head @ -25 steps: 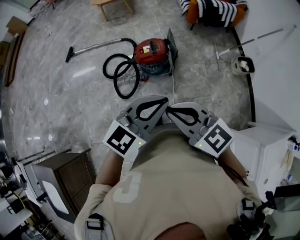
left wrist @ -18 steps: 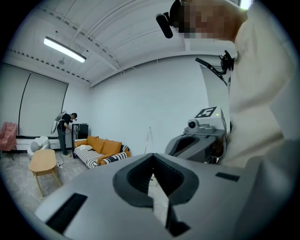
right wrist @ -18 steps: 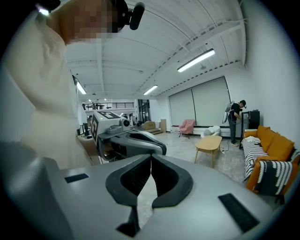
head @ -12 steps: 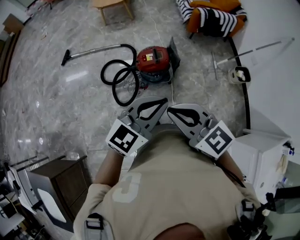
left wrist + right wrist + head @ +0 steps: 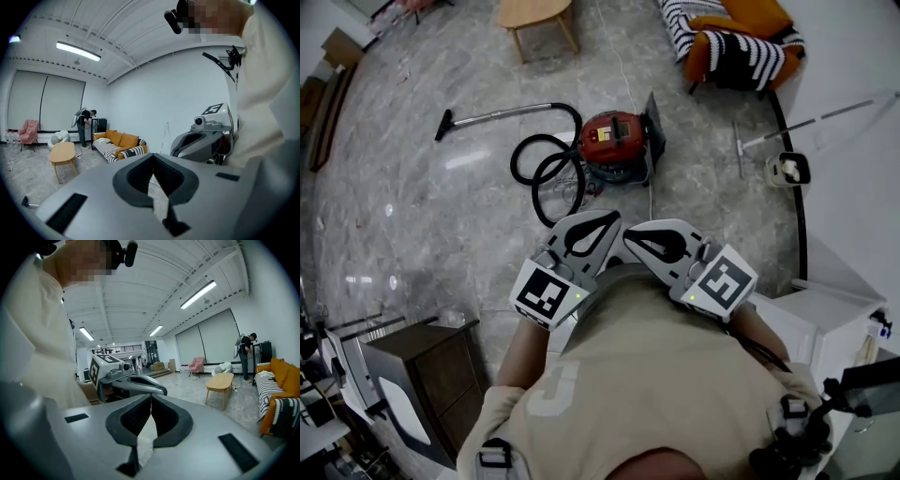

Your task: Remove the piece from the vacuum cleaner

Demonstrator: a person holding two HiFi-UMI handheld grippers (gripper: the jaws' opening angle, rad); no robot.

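**Fig.** Nearest the viewer, the left tongs (image 5: 607, 218) and right tongs (image 5: 628, 235) are held before the person's chest with their tips side by side. Each pair is closed on nothing, pads meeting at the tip. Straight ahead of both, well apart on the floor (image 5: 412, 216), stands the red vacuum cleaner (image 5: 614, 139). Its coiled hose (image 5: 514, 161) lies toward the left tongs' side. Farther off, the wand (image 5: 502, 112) runs leftward, long axis across the line of approach, ending in a nozzle (image 5: 443, 125). Which piece comes off cannot be told. By position, the left tongs are the nearer to hose and wand.
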